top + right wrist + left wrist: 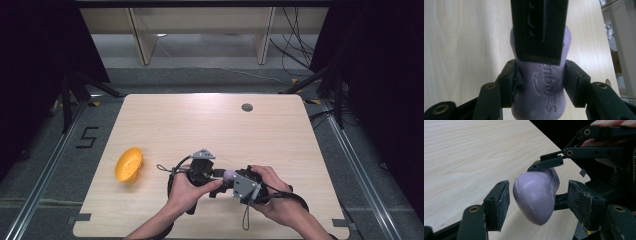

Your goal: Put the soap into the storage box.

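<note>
The right gripper is clamping a smooth purple rubbery egg-shaped piece above the pale wooden table, near its front edge. The left gripper is facing it, jaws spread either side, not touching. Both hands are meeting low at centre, a likely handover.

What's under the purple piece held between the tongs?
Bare wooden tabletop. The purple piece hangs above it, clamped in the right tongs. The left tongs sit open around it. The table directly beneath is covered by it.
</note>
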A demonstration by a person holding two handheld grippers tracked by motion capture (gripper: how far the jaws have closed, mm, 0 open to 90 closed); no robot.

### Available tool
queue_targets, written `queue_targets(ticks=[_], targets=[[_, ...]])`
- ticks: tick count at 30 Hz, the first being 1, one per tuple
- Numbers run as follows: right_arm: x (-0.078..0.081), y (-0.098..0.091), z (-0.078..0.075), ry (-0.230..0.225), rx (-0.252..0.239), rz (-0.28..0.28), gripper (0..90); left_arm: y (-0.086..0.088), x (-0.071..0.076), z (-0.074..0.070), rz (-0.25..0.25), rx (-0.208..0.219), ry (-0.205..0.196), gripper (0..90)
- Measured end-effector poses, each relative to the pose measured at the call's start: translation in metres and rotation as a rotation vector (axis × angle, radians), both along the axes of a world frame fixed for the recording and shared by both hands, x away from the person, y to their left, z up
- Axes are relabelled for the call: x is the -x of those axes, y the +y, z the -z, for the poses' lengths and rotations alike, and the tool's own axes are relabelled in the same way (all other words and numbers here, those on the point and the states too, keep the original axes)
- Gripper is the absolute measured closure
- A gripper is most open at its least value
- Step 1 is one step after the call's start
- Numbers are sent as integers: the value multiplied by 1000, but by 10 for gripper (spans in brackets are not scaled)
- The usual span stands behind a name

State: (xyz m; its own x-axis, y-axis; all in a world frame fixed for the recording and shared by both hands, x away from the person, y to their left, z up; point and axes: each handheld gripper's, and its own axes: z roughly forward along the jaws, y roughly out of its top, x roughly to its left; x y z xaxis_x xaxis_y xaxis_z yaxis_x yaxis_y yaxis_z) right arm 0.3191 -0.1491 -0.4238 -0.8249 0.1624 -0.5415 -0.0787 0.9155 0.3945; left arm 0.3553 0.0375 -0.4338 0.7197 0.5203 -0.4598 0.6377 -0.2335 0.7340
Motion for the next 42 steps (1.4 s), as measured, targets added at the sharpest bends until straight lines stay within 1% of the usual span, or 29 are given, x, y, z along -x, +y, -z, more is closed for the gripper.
queue_targets(ticks=[1,3,4,5,6,7,8,9,11,12,13,14,17,19,20,21,22,25,26,27,28,30,31,33,34,35,36,39,42], targets=[[0,0,0,0,0,0,502,0,0,0,0,0,0,343],[1,0,0,-4,1,3,502,0,-1,1,8,13,12,342],[0,0,-1,-6,3,-8,502,0,-2,2,-4,11,16,343],[0,0,-1,-6,3,-8,502,0,-2,2,-4,11,16,343],[0,0,-1,-16,11,-19,502,0,-3,2,-3,12,22,342],[0,0,-1,-16,11,-19,502,0,-3,2,-3,12,22,342],[1,1,0,-5,-2,-8,502,1,-4,3,3,12,26,342],[1,1,0,-12,8,-13,502,1,-4,3,3,12,26,342],[1,2,0,-13,8,-19,502,0,-5,3,5,13,34,344],[1,2,0,-14,10,-18,502,0,-5,3,-6,4,36,344],[1,2,0,-13,12,-21,502,-1,-5,4,-5,11,44,345],[-3,2,-1,-37,24,-75,502,-2,-6,5,5,20,51,347],[-2,2,-1,-33,20,-65,502,-2,-7,6,9,27,59,352],[-2,2,-1,-32,20,-66,502,-4,-8,7,16,39,73,353],[2,2,0,-13,5,-18,502,-4,-9,7,16,46,78,356],[1,2,0,-20,11,-22,502,-4,-9,7,16,46,78,359],[1,2,-1,-18,11,-28,502,-5,-9,7,9,36,70,361],[1,2,-1,-18,6,-27,502,-6,-9,7,9,38,76,373],[1,2,-1,-22,7,-30,502,-6,-10,7,17,40,78,373],[1,2,-1,-21,3,-29,502,-6,-9,7,18,34,77,380],[1,2,-1,-27,6,-26,502,-7,-9,8,19,42,86,384],[2,2,-1,-28,6,-26,502,-8,-9,9,17,42,89,388],[2,2,-1,-25,3,-28,502,-8,-10,9,24,39,91,393],[3,2,-2,-29,2,-26,502,-9,-9,10,22,44,100,406],[3,2,-2,-29,1,-27,502,-10,-10,11,32,53,114,411],[3,2,-2,-29,1,-27,502,-10,-10,11,32,53,114,416],[2,2,-2,-29,0,-33,502,-11,-11,12,28,60,123,422],[2,2,-2,-25,1,-43,502,-11,-12,13,30,60,125,442],[1,2,-2,-26,2,-50,502,-11,-13,15,30,72,139,448]])
